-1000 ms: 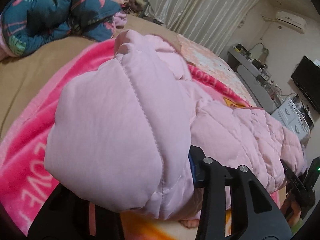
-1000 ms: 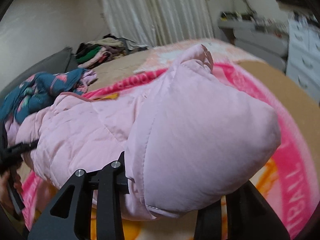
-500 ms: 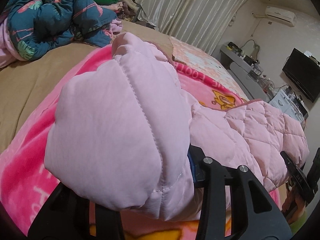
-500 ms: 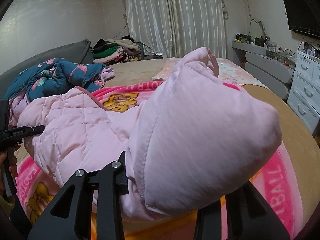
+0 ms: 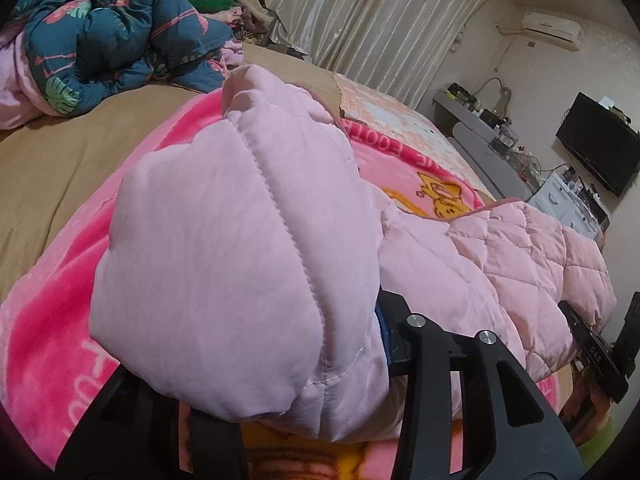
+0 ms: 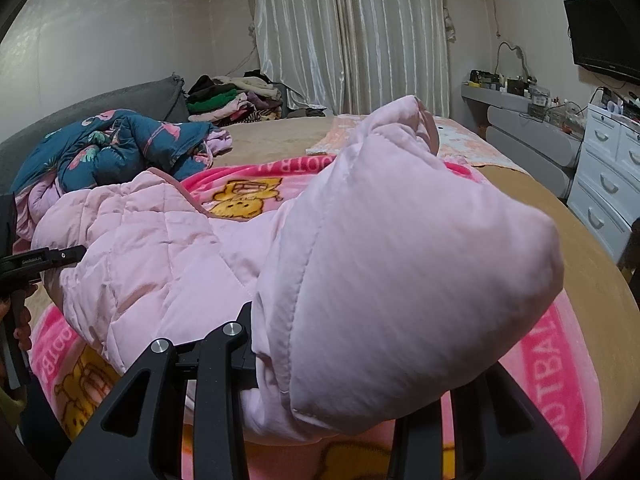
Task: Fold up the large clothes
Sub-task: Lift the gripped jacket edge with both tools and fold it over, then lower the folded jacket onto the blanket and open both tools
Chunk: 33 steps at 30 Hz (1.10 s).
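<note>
Left claw [image 5: 304,368], right claw [image 6: 352,364] each clamped on pink jacket [image 6: 168,256], pads apparently buried.

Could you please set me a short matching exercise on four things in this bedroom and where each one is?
Things:
1. pink quilted jacket
2. flamingo-print quilt
3. television
4. pile of clothes

Places:
A. on the wall
B. bunched by the grey headboard
C. before the curtains
D. gripped in both tongs over the pink blanket

Pairs: 1-D, 2-B, 3-A, 4-C
</note>
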Each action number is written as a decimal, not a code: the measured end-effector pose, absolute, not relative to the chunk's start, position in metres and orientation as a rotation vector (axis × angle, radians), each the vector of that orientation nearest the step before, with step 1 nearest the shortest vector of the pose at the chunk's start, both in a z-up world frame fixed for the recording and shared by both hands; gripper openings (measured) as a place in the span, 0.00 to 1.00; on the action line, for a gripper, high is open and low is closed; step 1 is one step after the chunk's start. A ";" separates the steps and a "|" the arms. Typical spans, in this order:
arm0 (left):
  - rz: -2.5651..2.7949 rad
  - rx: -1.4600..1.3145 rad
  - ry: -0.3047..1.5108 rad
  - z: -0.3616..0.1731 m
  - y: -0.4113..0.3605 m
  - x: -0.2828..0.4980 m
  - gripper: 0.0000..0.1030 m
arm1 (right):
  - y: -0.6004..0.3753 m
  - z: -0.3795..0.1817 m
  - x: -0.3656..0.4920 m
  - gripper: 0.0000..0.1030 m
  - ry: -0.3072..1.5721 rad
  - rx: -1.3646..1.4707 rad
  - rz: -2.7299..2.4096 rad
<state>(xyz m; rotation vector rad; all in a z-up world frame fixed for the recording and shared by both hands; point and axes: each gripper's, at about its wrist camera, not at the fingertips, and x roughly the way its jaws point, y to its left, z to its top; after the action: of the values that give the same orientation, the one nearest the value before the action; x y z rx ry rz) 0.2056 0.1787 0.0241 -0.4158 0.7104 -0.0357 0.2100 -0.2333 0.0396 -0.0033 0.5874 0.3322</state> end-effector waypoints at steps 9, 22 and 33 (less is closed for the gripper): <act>-0.038 -0.386 0.717 0.020 0.187 0.203 0.32 | -0.240 0.028 0.191 0.32 0.592 0.030 0.316; -0.023 -0.367 0.744 0.001 0.197 0.192 0.36 | -0.256 0.001 0.172 0.33 0.641 0.121 0.283; 0.006 -0.357 0.768 -0.019 0.198 0.186 0.42 | -0.283 -0.042 0.185 0.43 0.783 0.335 0.207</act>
<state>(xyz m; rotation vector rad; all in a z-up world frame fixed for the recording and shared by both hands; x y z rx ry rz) 0.1861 0.1983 -0.0185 -0.3568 0.7676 0.0061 0.1848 -0.2825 -0.0424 0.3355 0.7827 0.2065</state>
